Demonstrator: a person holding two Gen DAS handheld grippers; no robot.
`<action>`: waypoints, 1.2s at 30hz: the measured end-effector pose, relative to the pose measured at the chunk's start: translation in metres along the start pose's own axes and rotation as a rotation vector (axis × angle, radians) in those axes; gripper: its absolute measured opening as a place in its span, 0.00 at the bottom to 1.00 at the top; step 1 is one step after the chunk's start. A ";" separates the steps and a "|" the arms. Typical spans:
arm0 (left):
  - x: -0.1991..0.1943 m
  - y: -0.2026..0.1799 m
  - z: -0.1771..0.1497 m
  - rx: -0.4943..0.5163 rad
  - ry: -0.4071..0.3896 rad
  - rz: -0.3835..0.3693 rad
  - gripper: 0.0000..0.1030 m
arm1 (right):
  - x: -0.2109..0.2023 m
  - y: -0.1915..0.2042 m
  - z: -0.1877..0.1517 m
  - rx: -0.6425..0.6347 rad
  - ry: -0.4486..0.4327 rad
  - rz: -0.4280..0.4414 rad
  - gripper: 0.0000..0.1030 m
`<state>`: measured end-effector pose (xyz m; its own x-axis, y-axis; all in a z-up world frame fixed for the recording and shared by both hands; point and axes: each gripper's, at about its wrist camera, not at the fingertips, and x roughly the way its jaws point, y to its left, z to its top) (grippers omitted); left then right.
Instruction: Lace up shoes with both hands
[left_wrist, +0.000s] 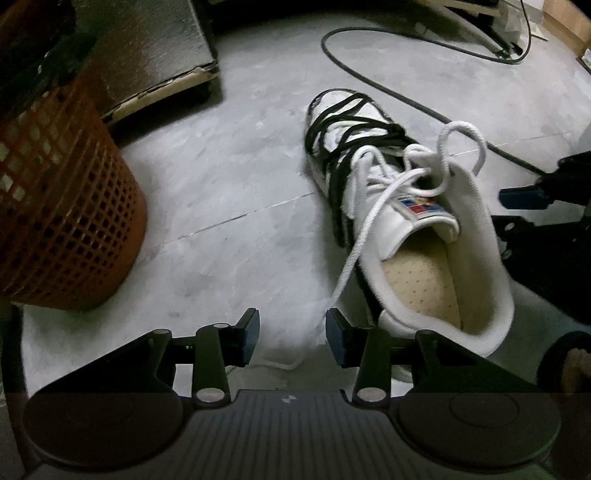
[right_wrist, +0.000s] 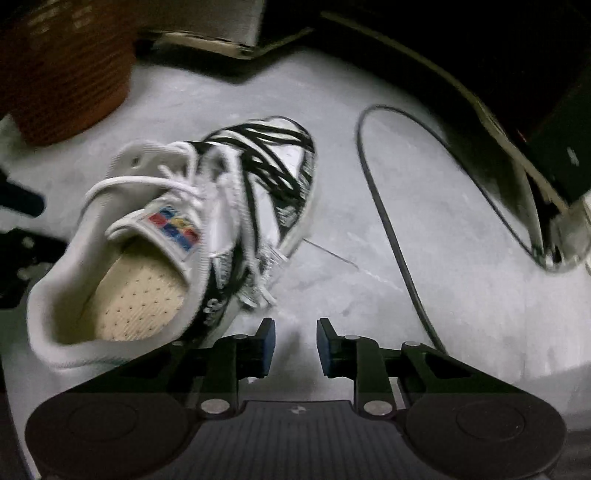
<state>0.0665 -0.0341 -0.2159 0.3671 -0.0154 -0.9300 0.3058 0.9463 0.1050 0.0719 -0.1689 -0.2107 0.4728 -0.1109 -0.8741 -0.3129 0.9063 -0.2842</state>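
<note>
Left wrist view shows a white shoe (left_wrist: 417, 229) with black stripes lying on the grey floor (left_wrist: 229, 184), an orange mesh basket (left_wrist: 62, 206) well to its left. Its white lace (left_wrist: 369, 229) runs from the tongue down between the left gripper (left_wrist: 290, 336) fingers, which stand apart without pinching it. Right wrist view, blurred, shows the right gripper (right_wrist: 293, 343) with a narrower gap and nothing between its pads, just beside the shoe's heel; a black cable (right_wrist: 391, 229) loops nearby.
</note>
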 end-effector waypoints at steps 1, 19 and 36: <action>0.000 0.000 0.000 -0.001 -0.001 -0.001 0.42 | -0.001 0.003 0.000 -0.029 -0.006 -0.001 0.27; 0.000 0.009 0.001 -0.073 0.018 -0.010 0.42 | -0.001 0.005 0.008 -0.059 -0.095 0.120 0.13; 0.000 0.009 -0.001 -0.082 0.021 -0.008 0.43 | -0.044 -0.097 -0.018 0.963 -0.253 0.292 0.05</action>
<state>0.0687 -0.0254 -0.2157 0.3460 -0.0167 -0.9381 0.2355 0.9694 0.0696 0.0664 -0.2597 -0.1519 0.6782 0.1539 -0.7186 0.2950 0.8386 0.4579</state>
